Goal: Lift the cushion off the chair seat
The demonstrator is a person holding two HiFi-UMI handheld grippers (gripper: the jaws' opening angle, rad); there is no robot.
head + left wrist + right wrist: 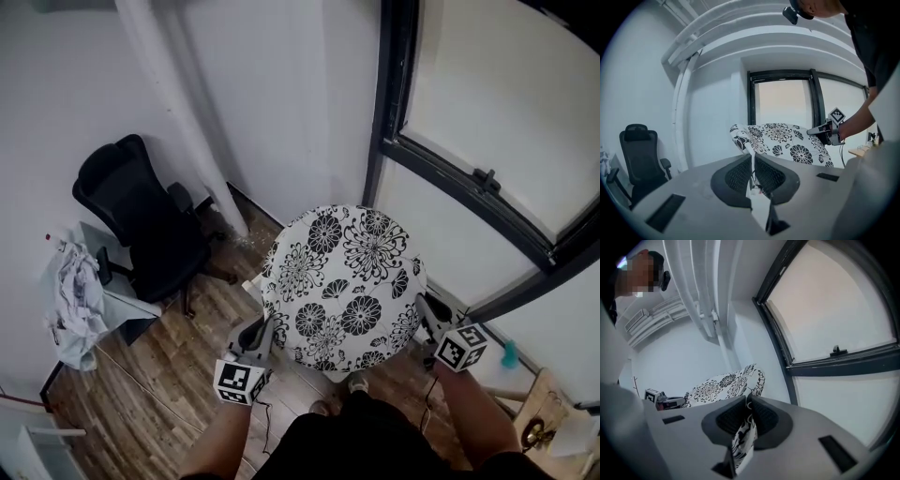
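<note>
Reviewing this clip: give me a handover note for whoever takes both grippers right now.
Grippers: the left gripper is shut on the cushion's left edge. The right gripper is shut on its right edge.
Things: the cushion hangs roughly flat between them, in front of the person. A black office chair stands apart to the left.
Done: the cushion looks lifted, and no seat shows under it.
Left: probably just keep both grips shut and the cushion level until a spot to set it down is chosen.
</note>
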